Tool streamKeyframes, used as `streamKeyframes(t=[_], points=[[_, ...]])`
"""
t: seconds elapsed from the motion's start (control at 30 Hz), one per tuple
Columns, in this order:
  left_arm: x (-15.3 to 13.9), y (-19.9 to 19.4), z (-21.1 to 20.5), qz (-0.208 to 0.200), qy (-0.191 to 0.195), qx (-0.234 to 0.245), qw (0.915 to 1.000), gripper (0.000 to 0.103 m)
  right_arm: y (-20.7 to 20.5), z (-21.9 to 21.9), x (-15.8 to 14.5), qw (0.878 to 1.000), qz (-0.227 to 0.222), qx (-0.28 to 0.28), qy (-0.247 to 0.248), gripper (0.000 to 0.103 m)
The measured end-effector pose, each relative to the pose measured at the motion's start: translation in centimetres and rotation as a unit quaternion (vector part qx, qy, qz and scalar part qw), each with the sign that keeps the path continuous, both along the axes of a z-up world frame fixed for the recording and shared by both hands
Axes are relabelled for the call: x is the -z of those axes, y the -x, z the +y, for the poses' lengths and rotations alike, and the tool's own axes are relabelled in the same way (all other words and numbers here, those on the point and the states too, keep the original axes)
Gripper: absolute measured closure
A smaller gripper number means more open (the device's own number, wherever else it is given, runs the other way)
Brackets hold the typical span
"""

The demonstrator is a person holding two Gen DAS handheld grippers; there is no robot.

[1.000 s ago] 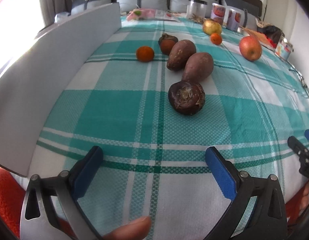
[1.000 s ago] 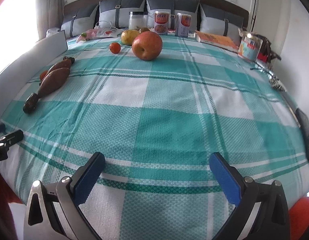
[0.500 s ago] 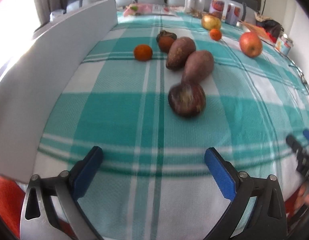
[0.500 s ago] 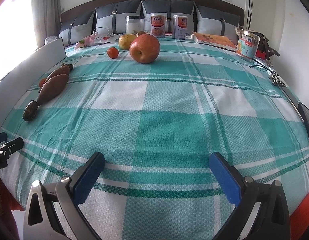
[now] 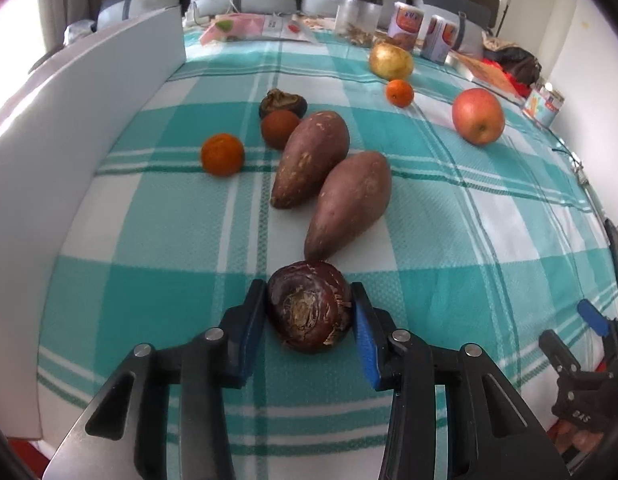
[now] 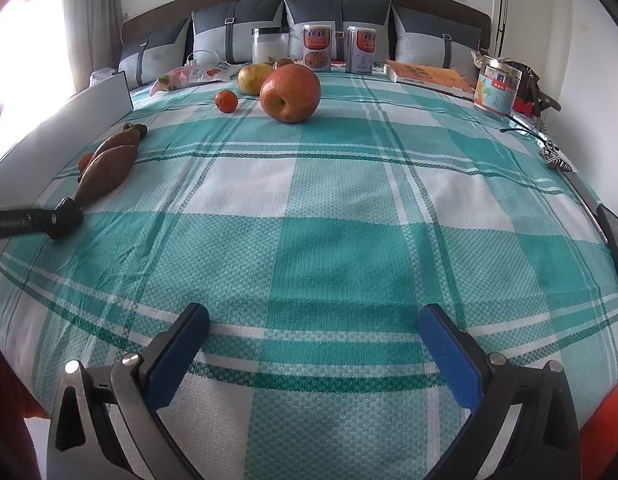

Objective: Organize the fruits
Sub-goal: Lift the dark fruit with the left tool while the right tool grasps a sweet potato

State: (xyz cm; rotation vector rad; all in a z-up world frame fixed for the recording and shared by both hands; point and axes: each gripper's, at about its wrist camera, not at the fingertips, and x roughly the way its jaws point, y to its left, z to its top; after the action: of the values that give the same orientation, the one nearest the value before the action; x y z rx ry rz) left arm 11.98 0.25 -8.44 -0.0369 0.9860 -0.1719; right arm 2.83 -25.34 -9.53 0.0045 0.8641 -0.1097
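**Left fingers clamped on dark shrivelled fruit; right fingers apart over bare cloth**

Left gripper (image 5: 309, 316): fingers (image 5: 249, 332) have just been closing and now press both flanks of the dark shrivelled fruit (image 5: 309, 308), which sits on the bed's checked cloth (image 5: 149, 300) between the blue pads. Right gripper (image 6: 313, 356): fingers (image 6: 177, 356) stand wide apart, nothing between them, only cloth below.

Edges and room, left wrist view:
- White board (image 5: 81, 120) stands upright along the bed's edge from 8 to 11 o'clock; open cloth between it and the held fruit.
- At 12 o'clock, the near sweet potato (image 5: 349, 204) has its tip touching or almost touching the held fruit. Far sweet potato (image 5: 309, 156) lies against it, just behind.
- Mandarin (image 5: 222, 154) at 11 o'clock, apart from the potatoes. A brown round fruit (image 5: 279, 128) and a withered dark one (image 5: 282, 101) sit touching at the far potato's far end.
- At 1 to 2 o'clock, well apart: apple (image 5: 478, 115), small mandarin (image 5: 399, 92), yellow pear (image 5: 390, 61).
- Wide clear cloth at 3 o'clock, as far as the right gripper at the frame's edge.
- Cans (image 5: 405, 24) and a jar (image 5: 357, 12) line the pillows at the far end.

Held fruit: deep maroon-brown, glossy, wrinkled in rings, with a pale rough patch in the middle facing the camera.
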Motion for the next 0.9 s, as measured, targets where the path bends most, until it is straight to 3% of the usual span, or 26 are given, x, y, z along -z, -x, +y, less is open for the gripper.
streamKeyframes(t=[0.23,0.4,0.53,0.67,0.77,0.9], points=[[-0.1,2.1,3.7,-0.011,0.0,-0.028,0.9996,0.061,-0.1,0.0,-0.1,1.0,0.015,0.001,-0.003,0.0],[-0.8,2.4,6.8,-0.016,0.034,-0.062,0.9974,0.061,-0.3,0.4,-0.7,0.999,0.043,-0.004,-0.01,0.0],[-1.0,2.6,7.4,-0.018,0.049,-0.067,0.9964,0.061,-0.5,2.3,-1.8,0.998,0.03,-0.042,-0.034,0.001],[-1.1,2.9,7.3,-0.022,0.055,-0.058,0.9965,0.061,-3.8,4.0,-3.2,0.99,0.034,-0.079,-0.111,0.012],[-1.3,3.5,7.3,-0.028,0.056,-0.052,0.9967,0.061,-7.5,5.0,-3.5,0.979,0.058,-0.074,-0.179,0.027],[-1.5,4.0,7.2,-0.034,0.053,-0.045,0.997,0.061,-11.8,7.9,-3.1,0.967,0.081,-0.068,-0.234,0.032]])
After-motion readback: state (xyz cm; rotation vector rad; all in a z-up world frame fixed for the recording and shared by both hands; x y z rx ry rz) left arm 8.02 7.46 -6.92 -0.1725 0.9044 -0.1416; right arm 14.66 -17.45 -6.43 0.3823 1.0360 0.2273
